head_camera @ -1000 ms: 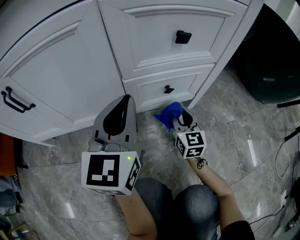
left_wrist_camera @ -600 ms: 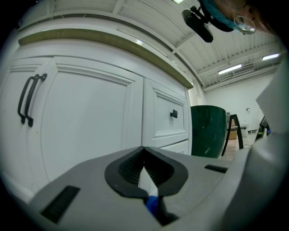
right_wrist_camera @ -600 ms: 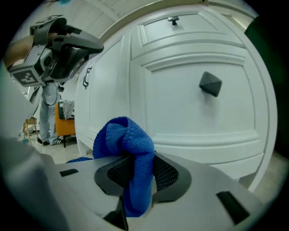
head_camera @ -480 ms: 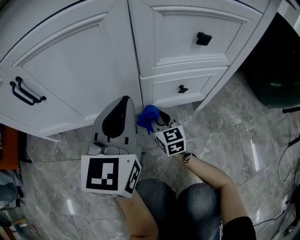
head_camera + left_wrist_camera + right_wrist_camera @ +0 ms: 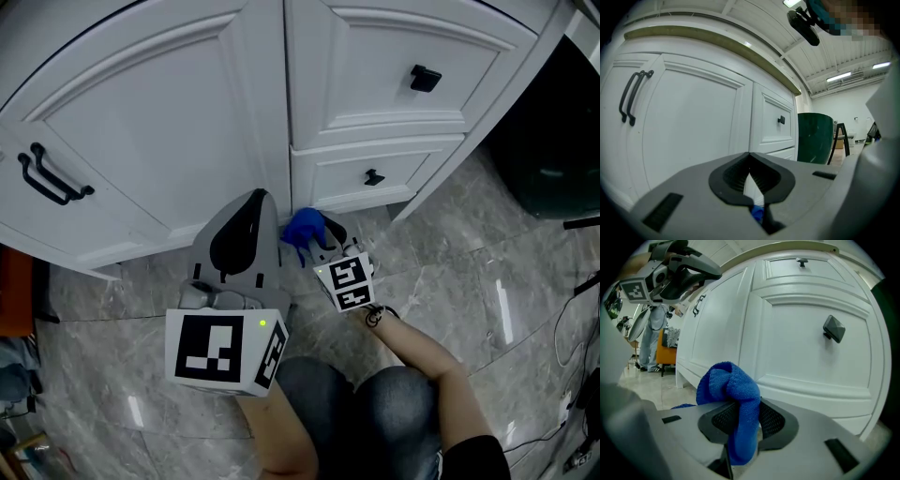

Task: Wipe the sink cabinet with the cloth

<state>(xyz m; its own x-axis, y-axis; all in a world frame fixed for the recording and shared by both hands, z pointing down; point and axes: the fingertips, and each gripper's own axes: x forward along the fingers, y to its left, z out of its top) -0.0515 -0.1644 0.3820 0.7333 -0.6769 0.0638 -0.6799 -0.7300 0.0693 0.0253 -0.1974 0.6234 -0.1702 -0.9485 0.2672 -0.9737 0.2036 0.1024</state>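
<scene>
While the person kneels on the grey marbled stone floor (image 5: 450, 272), the right gripper (image 5: 319, 240) holds a bunched bright blue terry cloth (image 5: 303, 227) low down at the foot of the white panelled sink cabinet (image 5: 169, 141). Its two dark ribbed pads are clamped on the cloth, which stands up out of the jaws in a rounded wad and also hangs down between them in the right gripper view. The wad sits just below the upright strip that divides the big cabinet door from the drawer stack, close to the floor (whether the fabric actually presses on the paint cannot be made out from either angle).

The left gripper (image 5: 252, 199) points at the same lower part of the cabinet, just to the left of the cloth and apart from it. Its jaws are brought together with nothing between them; in the left gripper view only a thin sliver of white cabinet and a speck of blue show through the slit under the meeting tips.

On the door sits a long black bar handle (image 5: 52, 178), well off to the left. The upper drawer carries a square black knob (image 5: 425, 78), and the shallow lower drawer a smaller black knob (image 5: 374, 176) just up and right of the cloth. A dark green round bin (image 5: 553, 141) stands on the floor beyond the cabinet's right corner. The person's bare right forearm (image 5: 422, 352) runs back from the gripper's marker cube, with a thin black band (image 5: 377, 317) at the wrist
</scene>
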